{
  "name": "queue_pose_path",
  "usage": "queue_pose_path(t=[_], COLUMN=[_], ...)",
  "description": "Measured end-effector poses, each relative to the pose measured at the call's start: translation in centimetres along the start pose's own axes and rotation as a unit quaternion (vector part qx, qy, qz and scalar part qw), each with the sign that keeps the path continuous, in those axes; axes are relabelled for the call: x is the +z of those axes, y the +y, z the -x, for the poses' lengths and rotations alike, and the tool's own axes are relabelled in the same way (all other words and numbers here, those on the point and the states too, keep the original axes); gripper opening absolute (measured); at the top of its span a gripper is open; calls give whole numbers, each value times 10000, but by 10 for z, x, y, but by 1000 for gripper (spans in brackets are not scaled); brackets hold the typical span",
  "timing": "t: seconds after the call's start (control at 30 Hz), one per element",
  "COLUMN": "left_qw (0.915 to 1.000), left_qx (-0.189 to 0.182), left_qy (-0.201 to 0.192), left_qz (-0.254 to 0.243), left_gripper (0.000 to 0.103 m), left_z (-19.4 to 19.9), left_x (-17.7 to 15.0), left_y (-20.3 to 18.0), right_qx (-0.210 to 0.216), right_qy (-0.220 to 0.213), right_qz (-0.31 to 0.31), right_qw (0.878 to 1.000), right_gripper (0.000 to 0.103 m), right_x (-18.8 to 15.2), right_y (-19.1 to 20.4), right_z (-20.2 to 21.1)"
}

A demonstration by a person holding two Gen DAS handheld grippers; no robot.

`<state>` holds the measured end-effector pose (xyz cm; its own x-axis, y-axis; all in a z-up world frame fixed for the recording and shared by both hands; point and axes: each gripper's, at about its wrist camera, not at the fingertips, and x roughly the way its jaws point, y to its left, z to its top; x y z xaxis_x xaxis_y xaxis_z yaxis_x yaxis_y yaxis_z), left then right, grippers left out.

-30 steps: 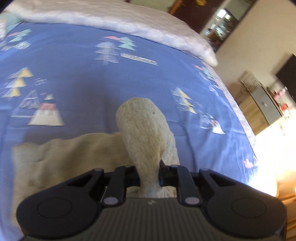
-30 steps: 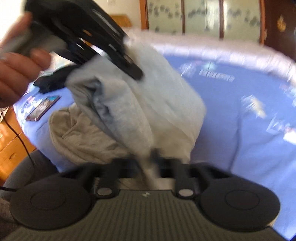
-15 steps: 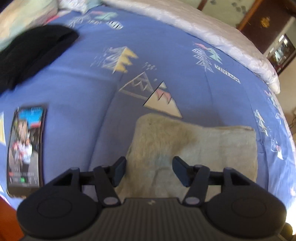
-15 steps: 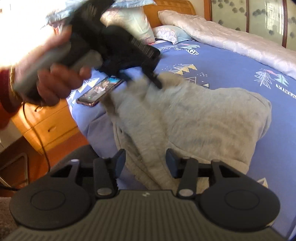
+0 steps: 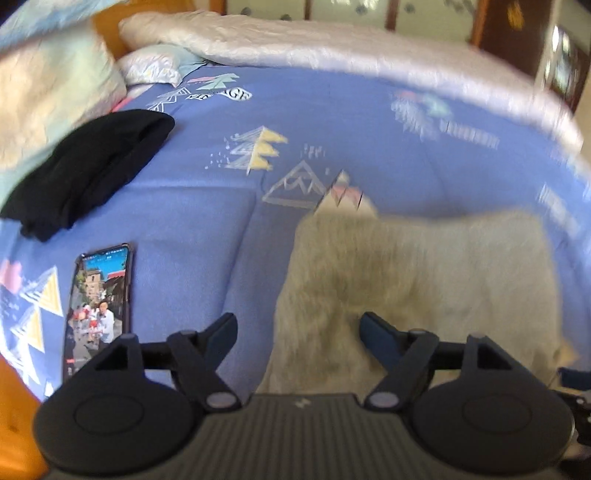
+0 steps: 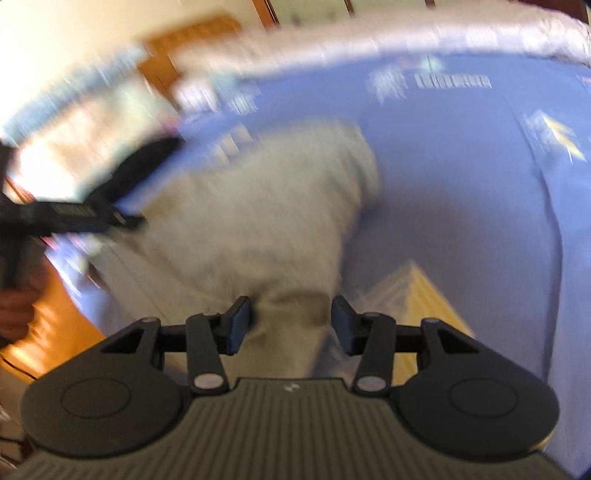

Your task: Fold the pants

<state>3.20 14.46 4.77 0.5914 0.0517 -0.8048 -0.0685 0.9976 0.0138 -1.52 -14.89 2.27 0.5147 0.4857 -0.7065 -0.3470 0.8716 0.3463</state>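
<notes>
A wide bed [image 5: 369, 155] with a blue printed cover fills the room. Beyond the bed a pale quilt [image 5: 332, 48] lies along its far side, and behind the quilt stands a wooden headboard [image 5: 155, 9], with bright daylight

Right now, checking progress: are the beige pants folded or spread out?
Folded. The pants lie on the blue bedspread as a compact, roughly rectangular bundle, no separate legs showing. Both views are blurred, so neatness cannot be judged.

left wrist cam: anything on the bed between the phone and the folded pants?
Nothing: bare blue bedspread separates the phone from the beige pants in the left wrist view. The black garment lies further back, beyond the phone.
</notes>
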Motion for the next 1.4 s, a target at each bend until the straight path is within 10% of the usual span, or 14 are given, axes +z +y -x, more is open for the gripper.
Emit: queue_pose_path(t=[0.17, 0.83, 1.4], left_qw=[9976, 9982, 9993], left_qx=[522, 513, -303], left_qy=[-138, -87, -192], left_qz=[-424, -308, 121], left_gripper=[76, 80, 95], left_z=[0, 1, 10], left_x=[-13, -15, -18], left_y=[-21, -16, 21], right_qx=[-70, 752, 835], right_qy=[32, -239, -212], right_qz=[148, -1069, -1147], right_qw=[9999, 9911, 9897], right_gripper=[51, 63, 67], right_x=[-8, -11, -15], right_y=[6, -35, -41], right_z=[1, 20, 24])
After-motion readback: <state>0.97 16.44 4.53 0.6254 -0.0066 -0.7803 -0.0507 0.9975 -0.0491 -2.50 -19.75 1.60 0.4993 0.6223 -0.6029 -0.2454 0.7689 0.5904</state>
